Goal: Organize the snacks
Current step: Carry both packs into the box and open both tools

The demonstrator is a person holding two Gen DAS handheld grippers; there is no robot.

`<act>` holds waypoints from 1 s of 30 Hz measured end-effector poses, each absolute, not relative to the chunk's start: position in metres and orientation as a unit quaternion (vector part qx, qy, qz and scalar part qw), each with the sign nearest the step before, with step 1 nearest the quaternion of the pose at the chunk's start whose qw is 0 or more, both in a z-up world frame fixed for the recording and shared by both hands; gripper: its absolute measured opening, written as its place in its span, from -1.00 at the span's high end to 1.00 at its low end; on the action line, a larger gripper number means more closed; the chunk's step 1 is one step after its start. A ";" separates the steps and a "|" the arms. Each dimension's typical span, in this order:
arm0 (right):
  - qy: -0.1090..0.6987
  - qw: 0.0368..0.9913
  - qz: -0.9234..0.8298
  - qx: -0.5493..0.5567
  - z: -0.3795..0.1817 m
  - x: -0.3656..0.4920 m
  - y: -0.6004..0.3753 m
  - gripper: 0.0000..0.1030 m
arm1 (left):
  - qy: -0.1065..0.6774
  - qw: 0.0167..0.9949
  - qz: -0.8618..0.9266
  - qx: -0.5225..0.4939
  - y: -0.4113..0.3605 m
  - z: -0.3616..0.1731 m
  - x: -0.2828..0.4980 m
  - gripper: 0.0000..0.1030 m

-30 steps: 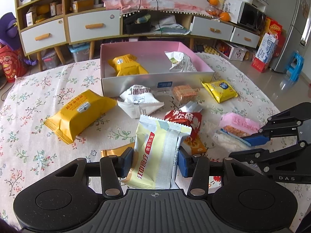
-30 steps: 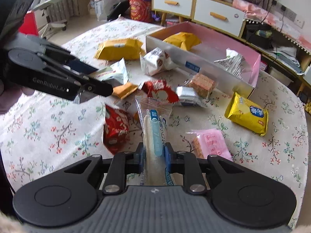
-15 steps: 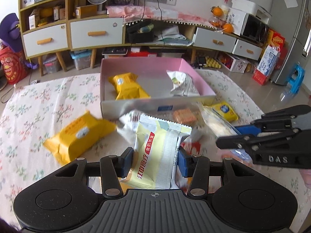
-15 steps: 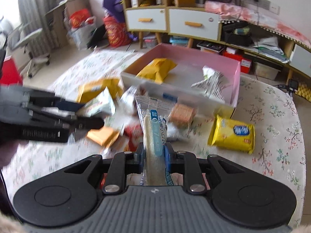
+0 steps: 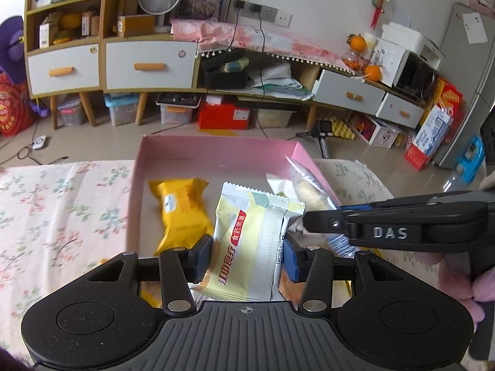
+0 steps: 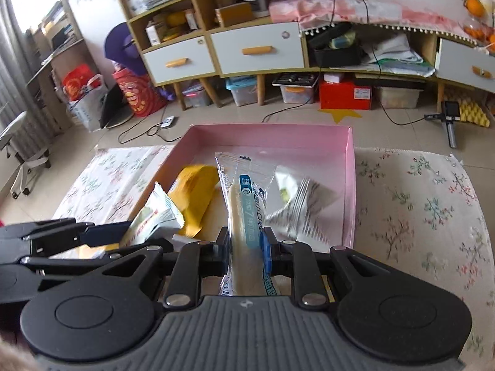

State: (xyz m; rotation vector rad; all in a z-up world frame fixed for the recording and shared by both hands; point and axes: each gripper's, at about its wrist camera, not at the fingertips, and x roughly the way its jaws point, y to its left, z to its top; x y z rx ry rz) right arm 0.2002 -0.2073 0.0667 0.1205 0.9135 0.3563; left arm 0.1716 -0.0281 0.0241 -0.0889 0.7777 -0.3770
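Note:
My left gripper (image 5: 247, 258) is shut on a pale yellow snack packet (image 5: 250, 241) and holds it above the near part of the pink box (image 5: 216, 151). My right gripper (image 6: 244, 245) is shut on a clear packet with a blue label (image 6: 247, 213), also held over the pink box (image 6: 266, 133). In the left wrist view the right gripper (image 5: 312, 221) comes in from the right, its clear packet (image 5: 306, 190) beside mine. In the right wrist view the left gripper (image 6: 105, 235) comes in from the left. A yellow packet (image 5: 182, 210) and a white striped packet (image 6: 303, 213) lie in the box.
The box stands on a table with a floral cloth (image 6: 417, 191) that reaches left (image 5: 62, 201) and right of it. Beyond the table edge are the floor, low cabinets (image 5: 148, 65) and storage bins (image 6: 343, 92). Orange wrappers (image 5: 290, 287) show under the left gripper.
Both grippers have carried their packets forward from above the loose snacks to above the pink box. The loose snacks on the table have mostly dropped out of view.

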 end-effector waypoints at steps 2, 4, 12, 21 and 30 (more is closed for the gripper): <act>0.443 0.878 0.167 0.060 0.062 0.210 -0.208 0.64 | 0.380 0.906 -0.182 -0.049 -0.032 0.018 0.183 0.13; 0.450 0.875 0.166 0.067 0.057 0.217 -0.209 0.64 | 0.382 0.905 -0.181 -0.051 -0.035 0.013 0.193 0.14; 0.455 0.871 0.163 0.083 0.046 0.233 -0.210 0.63 | 0.382 0.908 -0.166 -0.045 -0.036 -0.006 0.220 0.14; 0.444 0.883 0.135 0.068 0.041 0.245 -0.210 0.63 | 0.364 0.918 -0.159 -0.010 -0.046 -0.010 0.233 0.13; 0.431 0.887 0.139 0.085 0.050 0.244 -0.217 0.31 | 0.350 0.922 -0.166 -0.003 -0.050 -0.012 0.230 -0.18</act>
